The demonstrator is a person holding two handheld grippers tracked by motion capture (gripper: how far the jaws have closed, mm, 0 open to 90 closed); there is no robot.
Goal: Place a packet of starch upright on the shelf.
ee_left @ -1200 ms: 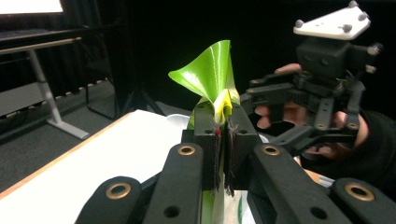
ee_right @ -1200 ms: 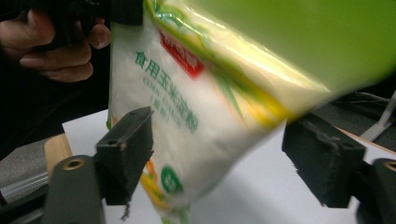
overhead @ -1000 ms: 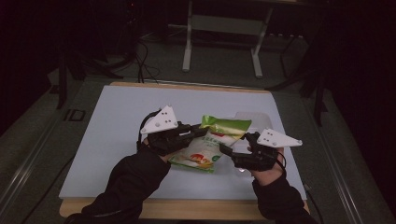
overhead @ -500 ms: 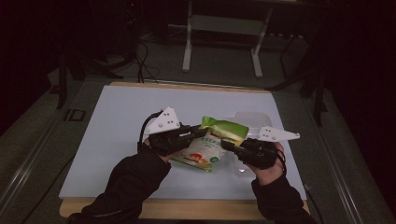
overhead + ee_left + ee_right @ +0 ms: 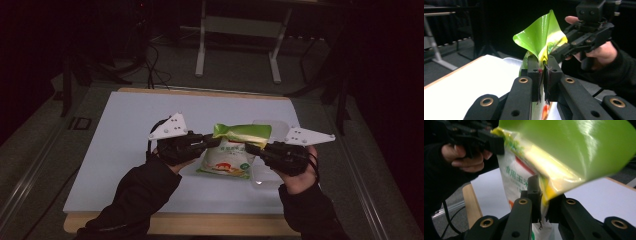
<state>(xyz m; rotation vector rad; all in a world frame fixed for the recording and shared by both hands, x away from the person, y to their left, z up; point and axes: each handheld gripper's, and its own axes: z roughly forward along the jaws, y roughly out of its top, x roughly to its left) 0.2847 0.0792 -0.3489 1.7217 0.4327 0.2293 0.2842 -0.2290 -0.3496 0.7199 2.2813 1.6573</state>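
**Green-topped food pouch held by 2 grippers above table**

Left gripper [image 5: 543, 65] jaws clamp the pouch's [image 5: 232, 150] left upper edge. Right gripper [image 5: 541, 192] jaws pinch its right upper edge. The pouch hangs between them over the white table [image 5: 125, 150], beside a clear plastic container [image 5: 265, 172].

White table [image 5: 130, 145] with pale wood edge along front and back, set on dark grey floor. Clear plastic container [image 5: 262, 175] on table toward 4 o'clock, partly hidden. Beyond table at 12 o'clock: white metal frame stand [image 5: 201, 45], two uprights with feet. Black cables [image 5: 150, 62] loop on floor at 11 o'clock. Dark label plate [image 5: 80, 123] on floor beside table at 9 o'clock.
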